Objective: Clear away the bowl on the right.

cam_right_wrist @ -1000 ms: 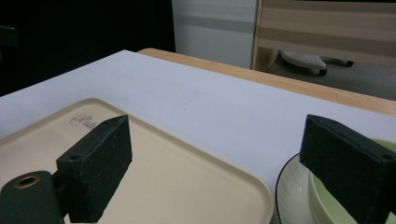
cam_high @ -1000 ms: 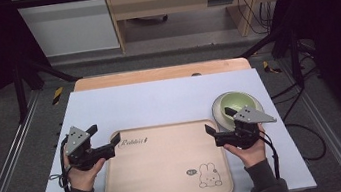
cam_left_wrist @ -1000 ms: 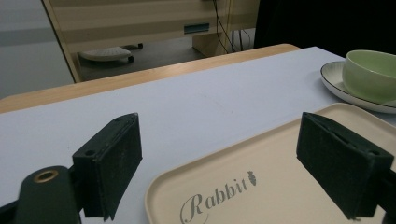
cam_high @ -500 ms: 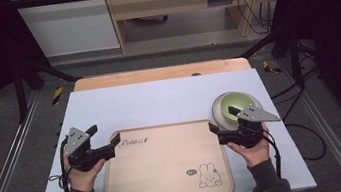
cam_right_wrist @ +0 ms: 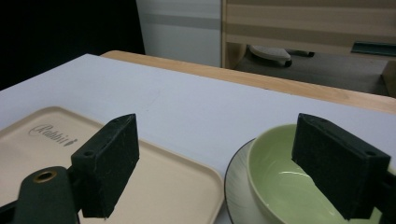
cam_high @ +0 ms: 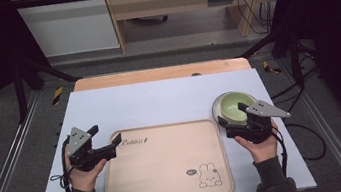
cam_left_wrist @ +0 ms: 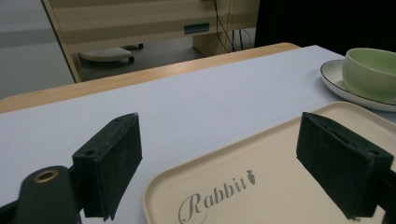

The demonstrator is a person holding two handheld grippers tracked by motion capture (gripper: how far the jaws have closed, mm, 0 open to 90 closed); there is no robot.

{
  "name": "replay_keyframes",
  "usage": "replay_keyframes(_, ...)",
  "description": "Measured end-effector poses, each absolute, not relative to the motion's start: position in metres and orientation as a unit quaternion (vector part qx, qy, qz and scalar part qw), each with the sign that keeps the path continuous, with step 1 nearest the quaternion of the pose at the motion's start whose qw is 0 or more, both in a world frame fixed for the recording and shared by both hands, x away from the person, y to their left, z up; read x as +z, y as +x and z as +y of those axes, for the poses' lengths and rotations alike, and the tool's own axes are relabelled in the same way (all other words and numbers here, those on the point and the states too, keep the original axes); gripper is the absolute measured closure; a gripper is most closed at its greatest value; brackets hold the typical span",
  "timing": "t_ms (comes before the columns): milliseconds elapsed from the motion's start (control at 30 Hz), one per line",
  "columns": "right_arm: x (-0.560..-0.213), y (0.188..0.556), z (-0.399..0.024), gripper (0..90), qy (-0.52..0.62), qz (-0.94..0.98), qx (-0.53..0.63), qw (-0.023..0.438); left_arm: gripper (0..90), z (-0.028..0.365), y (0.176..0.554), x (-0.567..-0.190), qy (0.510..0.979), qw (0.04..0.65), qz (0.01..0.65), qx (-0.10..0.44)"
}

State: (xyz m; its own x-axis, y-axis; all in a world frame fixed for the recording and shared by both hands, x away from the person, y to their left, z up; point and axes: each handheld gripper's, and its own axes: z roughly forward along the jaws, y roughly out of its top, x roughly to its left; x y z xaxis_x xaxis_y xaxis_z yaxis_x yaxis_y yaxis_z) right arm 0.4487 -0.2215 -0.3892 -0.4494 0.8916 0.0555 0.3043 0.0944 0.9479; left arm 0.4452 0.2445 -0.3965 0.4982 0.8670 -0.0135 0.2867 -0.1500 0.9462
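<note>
A beige tray [cam_high: 167, 162] with "Rabbit" lettering and a bunny drawing lies at the front middle of the table. To its right a light green bowl [cam_high: 237, 105] stands on a pale plate [cam_high: 216, 105]. My right gripper [cam_high: 234, 116] is open at the bowl's near side, and its jaws have just been closing slightly. In the right gripper view [cam_right_wrist: 217, 140] the bowl's [cam_right_wrist: 280, 186] near rim lies between the jaws without touching them. My left gripper [cam_high: 105, 138] is open and empty over the tray's [cam_left_wrist: 280, 186] left corner.
A white sheet [cam_high: 159, 102] covers the wooden tabletop [cam_high: 160, 73], with bare room behind the tray. Dark frame posts stand at both sides. Beyond the far edge are a wooden cabinet [cam_high: 171, 5] and cables on the floor.
My right gripper has crept a little toward the bowl. The left gripper, tray and bowl have stayed put.
</note>
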Motion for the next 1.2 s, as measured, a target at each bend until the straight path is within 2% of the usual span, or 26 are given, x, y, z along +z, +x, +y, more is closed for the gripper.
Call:
replay_keyframes(567, -0.39, 0.456, -0.247, 22.4, 0.483, 0.677, 0.47, 0.296, 13.8, 0.245, 0.446, -0.397, 0.702, 0.506, 0.413, 0.286)
replay_keyframes(767, -0.392, 0.459, -0.253, 21.9, 0.491, 0.678, 0.455, 0.304, 13.8, 0.246, 0.446, -0.397, 0.701, 0.506, 0.413, 0.287)
replay_keyframes(1200, -0.398, 0.467, -0.262, 26.8, 0.511, 0.682, 0.423, 0.309, 13.9, 0.247, 0.447, -0.398, 0.7, 0.505, 0.415, 0.287)
